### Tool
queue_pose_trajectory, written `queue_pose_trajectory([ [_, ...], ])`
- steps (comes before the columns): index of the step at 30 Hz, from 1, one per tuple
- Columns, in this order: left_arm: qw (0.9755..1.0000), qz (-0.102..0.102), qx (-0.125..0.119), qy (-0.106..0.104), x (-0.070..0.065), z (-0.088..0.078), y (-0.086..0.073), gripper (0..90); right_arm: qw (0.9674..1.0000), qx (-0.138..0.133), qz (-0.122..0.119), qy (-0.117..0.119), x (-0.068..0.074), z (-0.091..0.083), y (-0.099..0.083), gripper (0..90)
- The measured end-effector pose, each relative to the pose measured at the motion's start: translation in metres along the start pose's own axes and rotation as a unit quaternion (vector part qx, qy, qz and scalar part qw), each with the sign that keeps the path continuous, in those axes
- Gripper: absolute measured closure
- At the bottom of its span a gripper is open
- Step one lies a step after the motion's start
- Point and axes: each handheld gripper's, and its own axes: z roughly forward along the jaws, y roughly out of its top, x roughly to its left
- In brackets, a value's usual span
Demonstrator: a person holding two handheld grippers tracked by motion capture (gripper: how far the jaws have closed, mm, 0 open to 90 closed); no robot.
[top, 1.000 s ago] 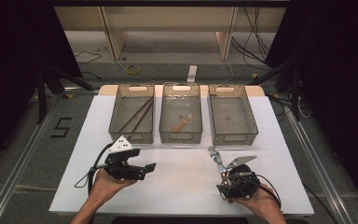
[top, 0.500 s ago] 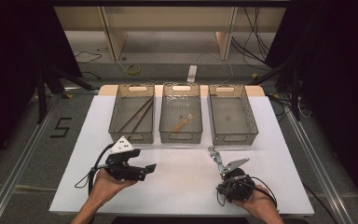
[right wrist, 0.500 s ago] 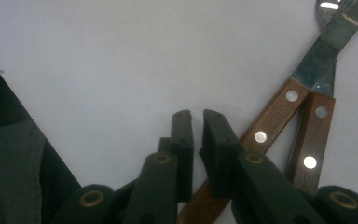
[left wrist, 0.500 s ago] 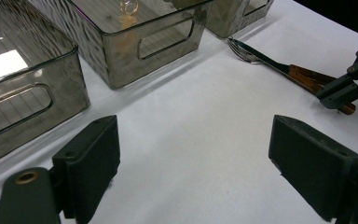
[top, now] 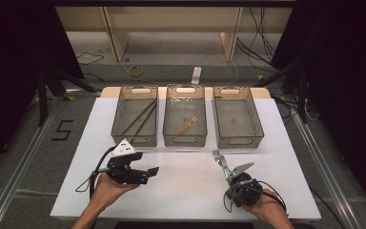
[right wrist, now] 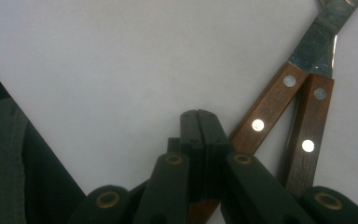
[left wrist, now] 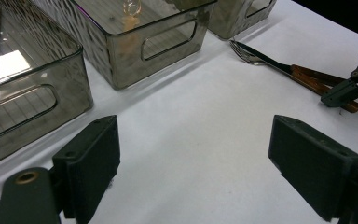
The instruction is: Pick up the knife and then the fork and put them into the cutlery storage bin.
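I work over a white table (top: 181, 191) with three bins (top: 185, 141) along the back, probably one per kind of cutlery. The left gripper (left wrist: 193, 163) waits with its jaws spread and empty. The right gripper (right wrist: 198, 116) has just clamped shut, pads meeting with nothing between them. The fork (top: 218, 156) and knife (left wrist: 279, 63) lie just beside it on the table. The only writing is a "5" (top: 63, 130) on the floor.
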Motion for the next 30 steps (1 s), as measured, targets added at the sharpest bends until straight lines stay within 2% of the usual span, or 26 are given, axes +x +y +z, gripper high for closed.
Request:
queue_pose_trajectory([
  [9,1.0000,0.000,-0.001,0.002,0.001,0.000,0.000,15.8,0.9997,0.012,0.001,-0.020,-0.008,-0.004,-0.004,90.0],
  [17,0.9999,0.001,-0.010,0.005,0.000,-0.002,0.000,15.8,0.9989,0.019,0.014,-0.040,-0.025,-0.009,-0.009,90.0],
  [20,0.9999,0.000,-0.011,0.004,0.001,-0.002,0.001,15.8,0.9984,0.024,0.012,-0.051,-0.031,-0.010,-0.010,90.0],
  [30,0.9996,-0.005,-0.029,-0.001,0.001,-0.005,0.001,15.8,0.9983,0.028,0.012,-0.050,-0.039,-0.009,-0.006,90.0],
])
